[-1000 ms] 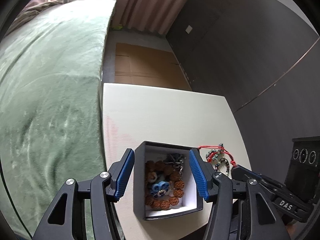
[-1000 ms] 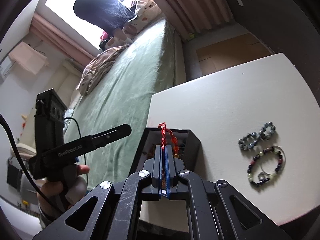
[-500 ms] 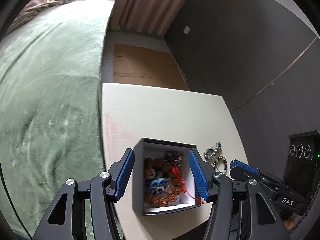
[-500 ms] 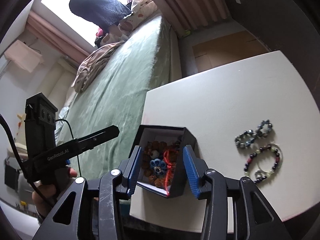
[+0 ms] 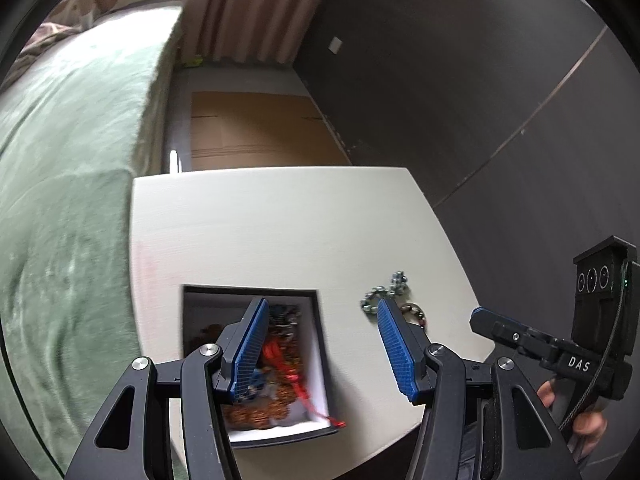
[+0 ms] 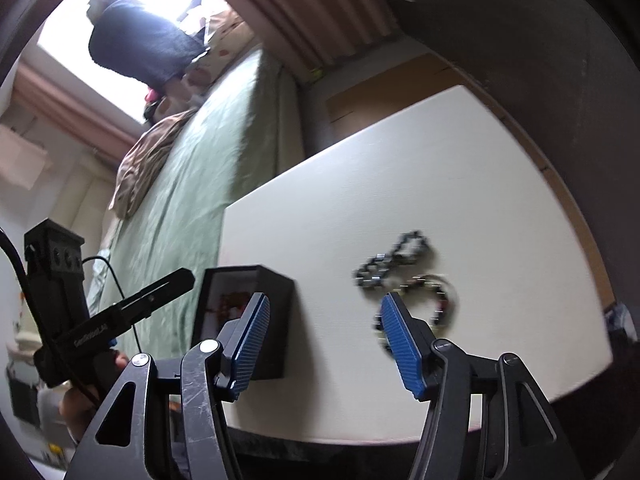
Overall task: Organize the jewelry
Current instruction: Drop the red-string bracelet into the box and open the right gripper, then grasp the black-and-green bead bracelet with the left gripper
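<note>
Jewelry is in 2 places here: brown wooden beads, a blue flower piece and a red cord (image 5: 296,380) trailing over the rim sit in the black square box with a white lining (image 5: 322,344) near the front left of the white table (image 5: 280,224), while 2 loose bracelets lie to its right, a grey-blue beaded bracelet (image 6: 394,262) and, just beside it, a dark multicoloured beaded bracelet (image 6: 442,300). The left gripper (image 5: 320,346) hangs spread wide and empty, 1 blue pad over the box. The right gripper (image 6: 324,344) is wide open too, holding nothing, between box and bracelets.
</note>
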Demonstrator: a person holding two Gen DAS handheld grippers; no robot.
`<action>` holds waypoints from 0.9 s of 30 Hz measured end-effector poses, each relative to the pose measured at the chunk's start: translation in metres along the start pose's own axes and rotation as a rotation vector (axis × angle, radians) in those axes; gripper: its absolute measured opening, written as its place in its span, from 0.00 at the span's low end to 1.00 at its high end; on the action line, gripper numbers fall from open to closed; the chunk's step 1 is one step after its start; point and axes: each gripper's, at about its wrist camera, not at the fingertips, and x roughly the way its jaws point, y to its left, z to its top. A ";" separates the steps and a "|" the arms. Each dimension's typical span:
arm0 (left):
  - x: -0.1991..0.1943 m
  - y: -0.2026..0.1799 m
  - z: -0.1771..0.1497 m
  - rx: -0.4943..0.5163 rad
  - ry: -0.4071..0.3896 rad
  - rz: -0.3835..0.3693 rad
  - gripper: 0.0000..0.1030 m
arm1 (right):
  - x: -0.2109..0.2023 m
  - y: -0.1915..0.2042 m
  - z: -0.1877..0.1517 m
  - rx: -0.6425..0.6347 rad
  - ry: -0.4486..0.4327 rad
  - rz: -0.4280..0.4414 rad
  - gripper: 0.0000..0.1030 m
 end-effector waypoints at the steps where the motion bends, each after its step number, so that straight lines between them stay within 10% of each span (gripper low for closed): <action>1: 0.003 -0.004 0.000 0.008 0.004 -0.003 0.56 | -0.002 -0.004 0.000 0.008 -0.001 -0.006 0.57; 27: 0.126 -0.096 -0.029 0.256 0.237 0.122 0.38 | -0.036 -0.107 -0.007 0.189 0.061 -0.111 0.57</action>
